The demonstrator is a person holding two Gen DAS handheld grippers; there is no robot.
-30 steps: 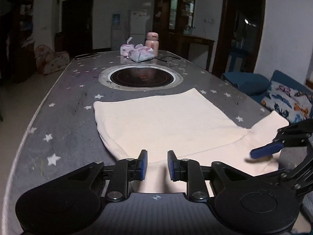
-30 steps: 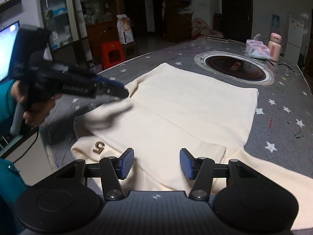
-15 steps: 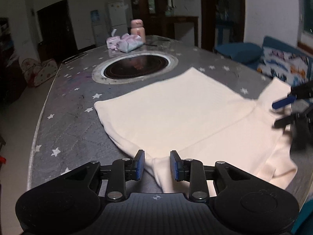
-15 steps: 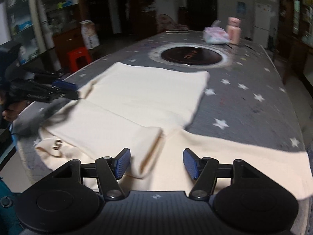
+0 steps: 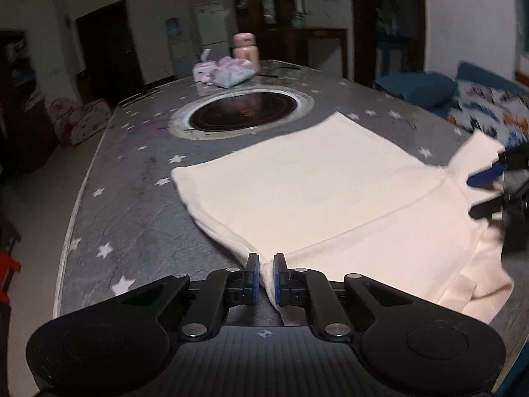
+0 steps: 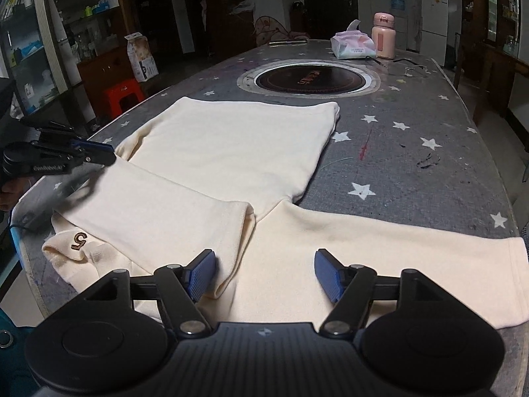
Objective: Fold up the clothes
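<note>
garment (image 6: 231, 152): matt knit cloth | table (image 6: 413, 165): smooth, perhaps stone

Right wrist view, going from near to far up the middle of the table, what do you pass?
Right gripper → cream garment → round inset cooktop → tissue pack and pink bottle at the far end.
</note>
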